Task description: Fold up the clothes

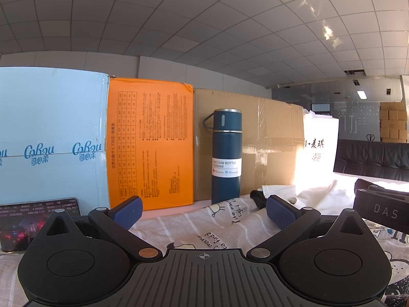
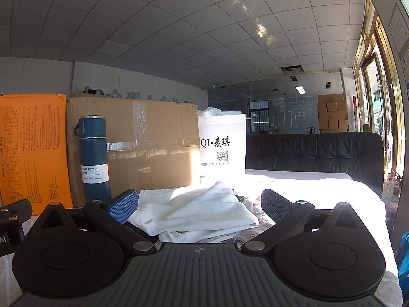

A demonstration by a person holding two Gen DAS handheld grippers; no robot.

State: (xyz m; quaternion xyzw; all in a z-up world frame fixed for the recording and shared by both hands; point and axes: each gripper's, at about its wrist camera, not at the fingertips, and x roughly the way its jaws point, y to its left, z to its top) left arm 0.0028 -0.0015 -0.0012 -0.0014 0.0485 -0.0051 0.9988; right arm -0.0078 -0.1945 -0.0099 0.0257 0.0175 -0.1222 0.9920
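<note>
surface: printed sheet (image 1: pixel 194 225) | on it: white garment (image 2: pixel 204 212); vacuum bottle (image 1: pixel 226 153); phone (image 1: pixel 38 220)

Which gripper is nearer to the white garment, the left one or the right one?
Right. The right gripper is open directly before the white garment, which lies between its fingers. The left gripper is open over the printed sheet, the garment off to its right.

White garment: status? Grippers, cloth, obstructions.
Left gripper open, empty, over the printed sheet. Right gripper open, empty. White garment crumpled, unfolded, just ahead of the right fingers. Vacuum bottle upright behind, clear of cloth.
</note>
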